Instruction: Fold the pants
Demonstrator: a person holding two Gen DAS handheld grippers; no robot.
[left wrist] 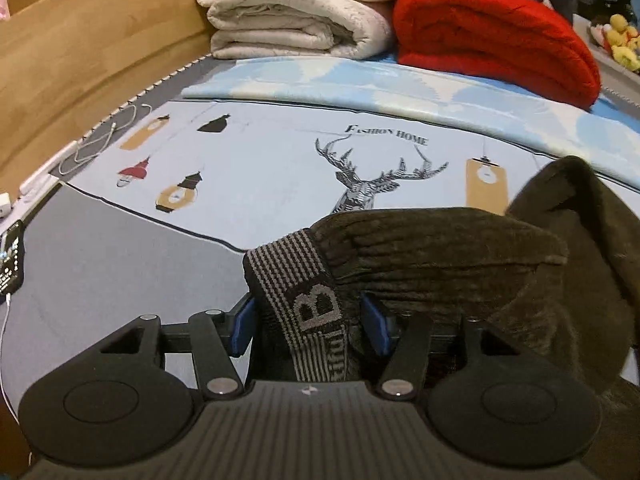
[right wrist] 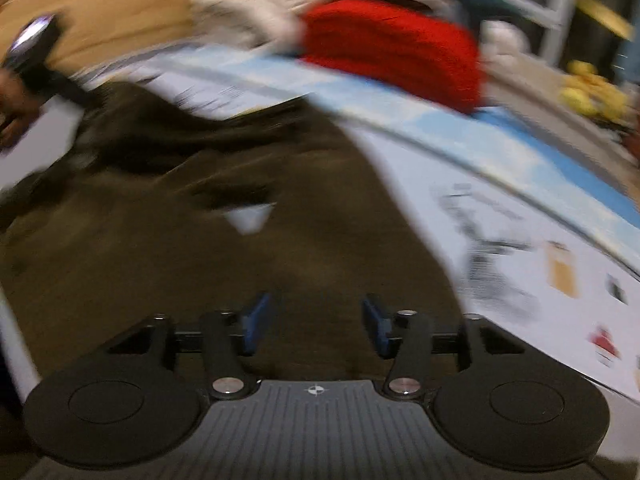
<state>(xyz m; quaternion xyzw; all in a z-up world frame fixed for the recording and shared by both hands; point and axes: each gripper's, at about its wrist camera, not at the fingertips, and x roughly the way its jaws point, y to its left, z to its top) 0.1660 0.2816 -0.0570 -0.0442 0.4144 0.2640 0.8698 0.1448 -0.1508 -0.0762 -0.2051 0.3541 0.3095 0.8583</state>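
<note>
Holding the striped grey waistband (left wrist: 308, 304) of the dark brown corduroy pants (left wrist: 460, 256), the left claw (left wrist: 308, 326) has its blue pads on each side of the band and looks to be pinching it. The pants are bunched and lifted a little above the pale blue bed sheet with a deer print (left wrist: 280, 172).

In the blurry right view the right claw (right wrist: 316, 326) is spread wide with nothing in it, just above the brown cloth.

I think the pants are being pulled flat before the first fold. Next the right claw needs to grab an edge.

The bed has open room in the middle. A folded white quilt (left wrist: 292, 8) and a red fuzzy blanket (left wrist: 492, 44) sit far back.
</note>
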